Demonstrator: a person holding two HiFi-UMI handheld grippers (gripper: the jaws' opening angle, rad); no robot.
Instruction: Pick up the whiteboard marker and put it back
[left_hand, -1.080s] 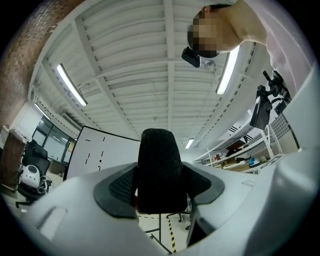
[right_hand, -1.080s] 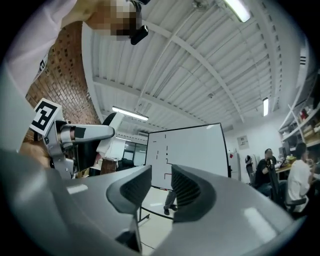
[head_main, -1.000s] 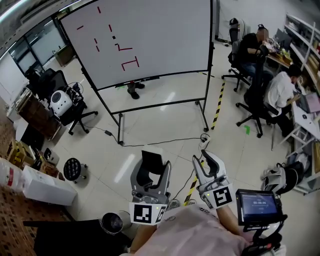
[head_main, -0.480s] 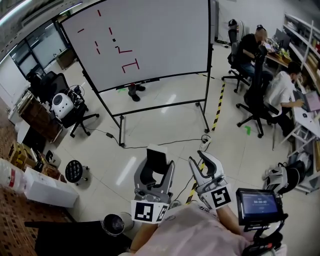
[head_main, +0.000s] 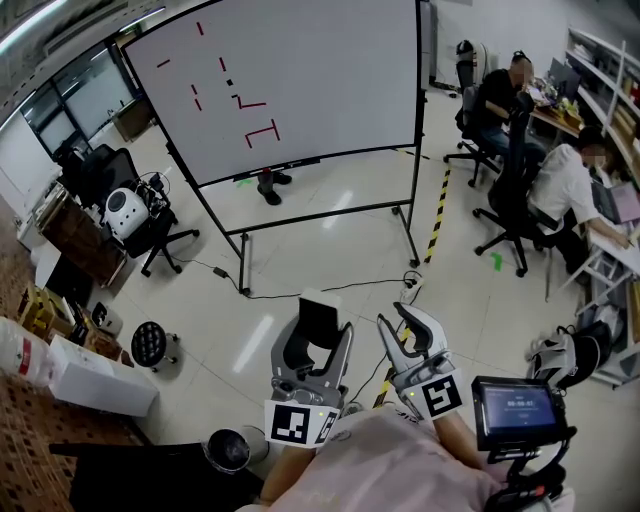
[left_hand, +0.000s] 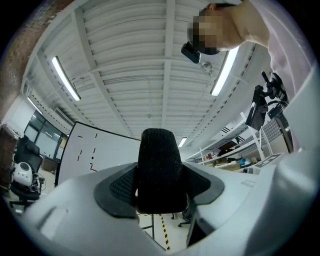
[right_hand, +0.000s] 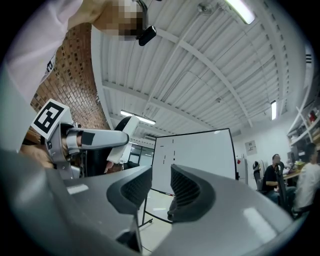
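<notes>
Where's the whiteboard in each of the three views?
Head view: whiteboard fills the upper middle.
Left gripper view: whiteboard at lower left, beside the black block between the jaws.
Right gripper view: whiteboard at centre, behind the parted jaws.
Shared landmark: the short strokes drawn on it.

Two tools at 6 o'clock: left tool (head_main: 318, 308), right tool (head_main: 397, 322). One black block (left_hand: 159, 170), clamped in the left tool. One whiteboard (head_main: 300, 80) at 12 o'clock. Two seated people at 2 o'clock: far person (head_main: 505, 90), near person (head_main: 562, 180). One round stool (head_main: 146, 340) and one white box (head_main: 95, 378) at 8 o'clock. One small screen (head_main: 512, 408) at 5 o'clock.
</notes>
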